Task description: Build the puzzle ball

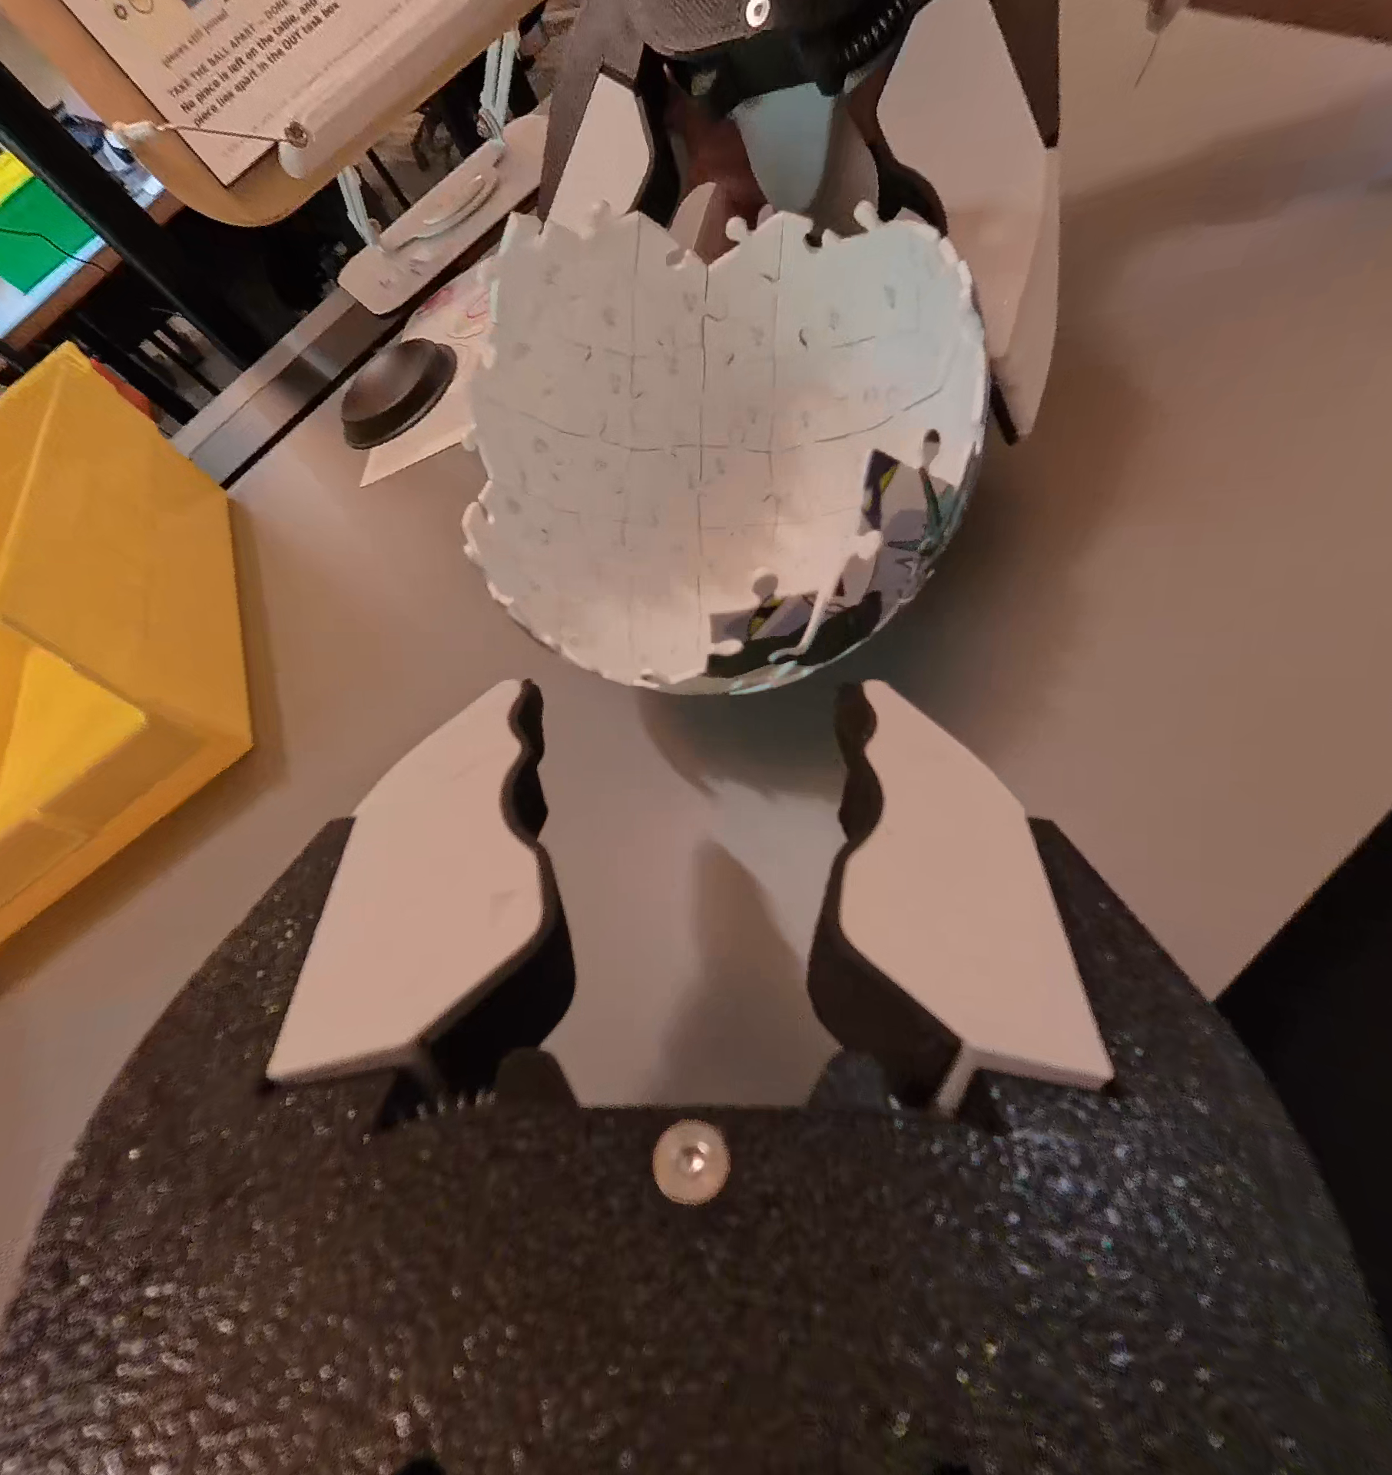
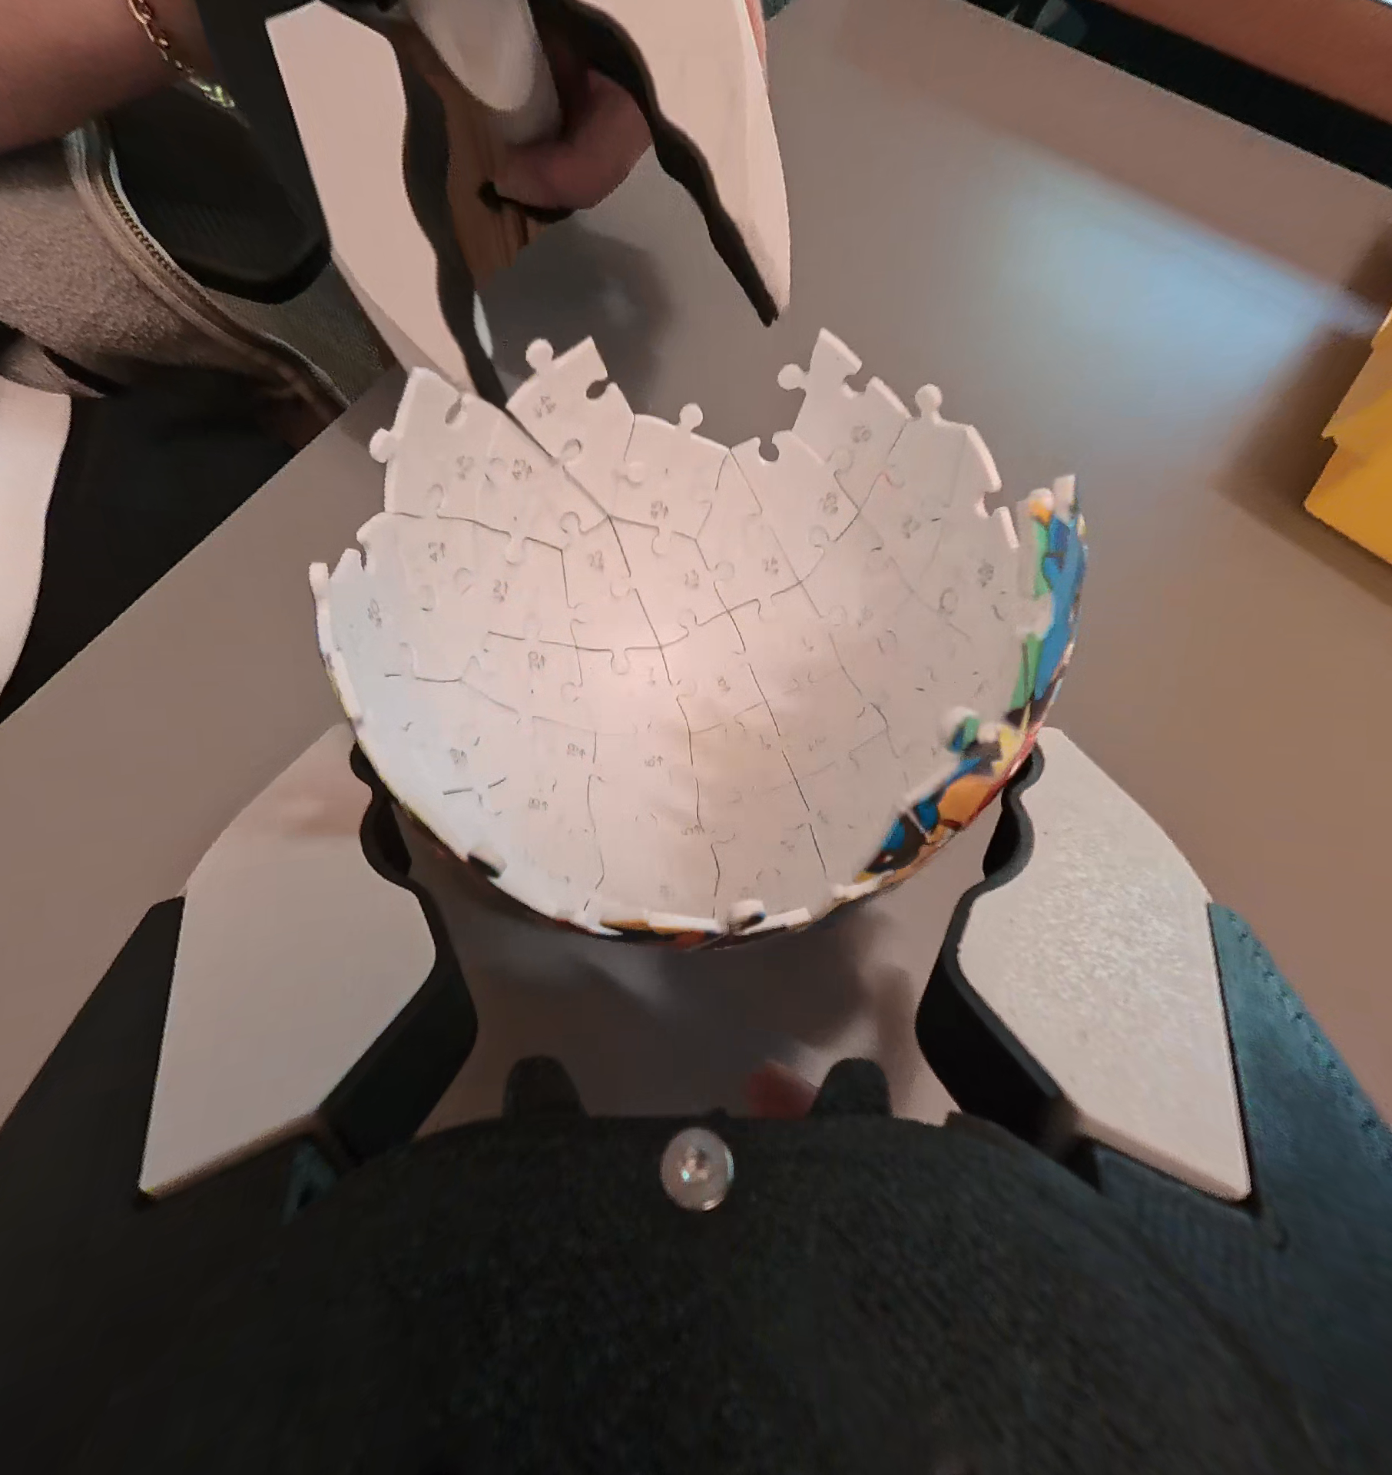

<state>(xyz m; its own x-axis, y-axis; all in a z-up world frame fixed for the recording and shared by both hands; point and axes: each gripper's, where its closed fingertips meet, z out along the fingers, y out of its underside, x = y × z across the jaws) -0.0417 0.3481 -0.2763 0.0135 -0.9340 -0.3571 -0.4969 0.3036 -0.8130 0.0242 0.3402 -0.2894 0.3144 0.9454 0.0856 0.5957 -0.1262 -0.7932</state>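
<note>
The half-built puzzle ball (image 2: 677, 678) is a bowl-shaped shell, white inside with a jagged rim and coloured print outside. My right gripper (image 2: 693, 766) is shut on it, one finger on each side, and holds it low over the grey table (image 2: 996, 263). In the left wrist view the shell (image 1: 701, 447) faces me with its hollow side, and the right gripper's fingers (image 1: 1028, 279) clasp it from behind. My left gripper (image 1: 689, 702) is open and empty just in front of the shell. Seen from the right wrist, it (image 2: 653, 383) hovers at the far rim, one fingertip (image 2: 509, 399) over the edge.
A yellow bin (image 1: 78, 638) stands at the left, also seen in the right wrist view (image 2: 1379, 447). A black round base (image 1: 397, 391) and a printed sheet on a board (image 1: 278, 80) lie beyond the shell. The table edge (image 1: 1315, 878) runs close on the right. A person's arm (image 2: 54, 72) is nearby. Tip to tip, the grippers are about 9 cm apart. Measured from the fingertips, the black round base (image 1: 397, 391) is 25 cm or so from the right gripper and 35 cm from the left.
</note>
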